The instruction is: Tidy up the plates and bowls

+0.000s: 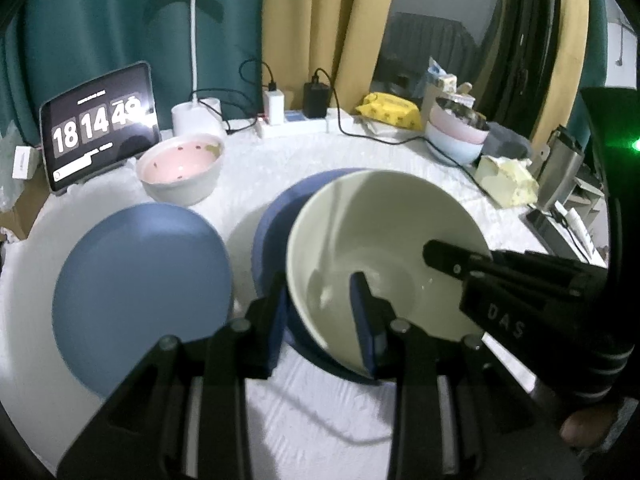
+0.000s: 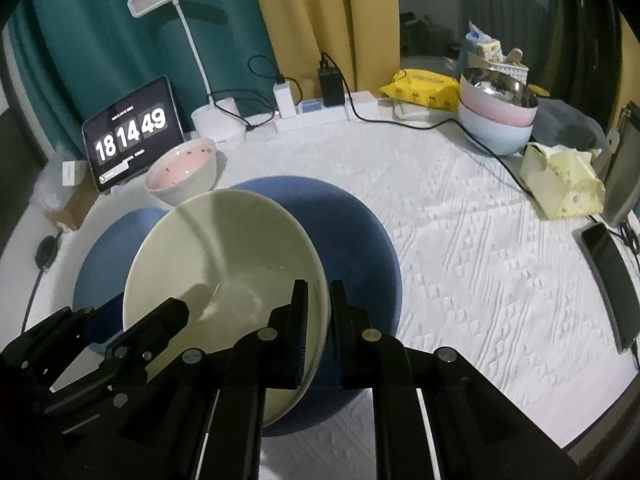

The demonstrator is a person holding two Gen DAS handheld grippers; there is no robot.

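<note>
A cream bowl [image 1: 380,240] [image 2: 224,256] is held tilted above a dark blue plate [image 1: 280,216] [image 2: 352,240]. My left gripper [image 1: 320,292] straddles its left rim, one finger outside and one inside. My right gripper [image 2: 319,312] is shut on its right rim, and it shows from the side in the left wrist view [image 1: 452,258]. A lighter blue plate [image 1: 140,292] [image 2: 108,256] lies flat to the left. A pink-lined bowl [image 1: 180,168] [image 2: 184,168] with food bits stands behind it.
A stack of pastel bowls topped by a steel one [image 1: 456,132] [image 2: 496,116] stands at the back right. A tablet clock [image 2: 132,132], lamp base [image 2: 218,124], power strip [image 2: 320,110], yellow pack [image 2: 420,88], tissue box [image 2: 560,184] and phone [image 2: 612,280] ring the white table.
</note>
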